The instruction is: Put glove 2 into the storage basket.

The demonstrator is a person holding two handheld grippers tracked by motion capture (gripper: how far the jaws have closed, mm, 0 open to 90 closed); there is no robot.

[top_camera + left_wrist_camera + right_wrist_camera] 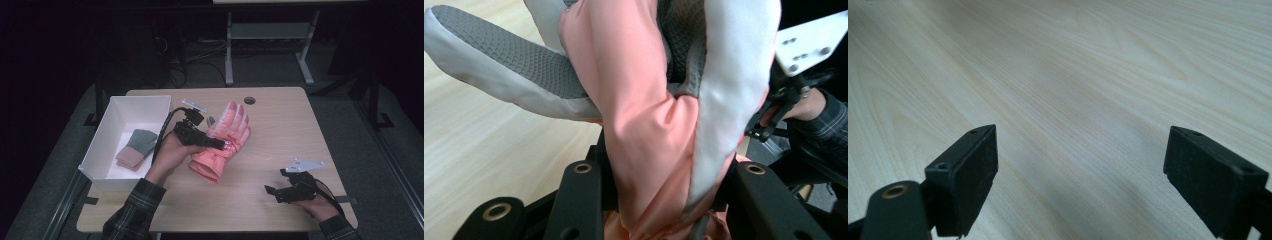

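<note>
Two tongs are at work: the left gripper [220, 143] pinches the pink glove [225, 140] at its middle, the glove's fingers fanning out beyond its jaws above the table [280, 125]. Well apart, the right gripper [272, 192] has its jaws spread with only bare wood between them

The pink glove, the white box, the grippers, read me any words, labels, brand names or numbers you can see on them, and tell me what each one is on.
None can be read.
Pink glove: a small pale patch near the wrist, too small and blurred to tell.
White box and the grey glove in it: no writing visible.
Left gripper and right gripper: no markings visible.
</note>
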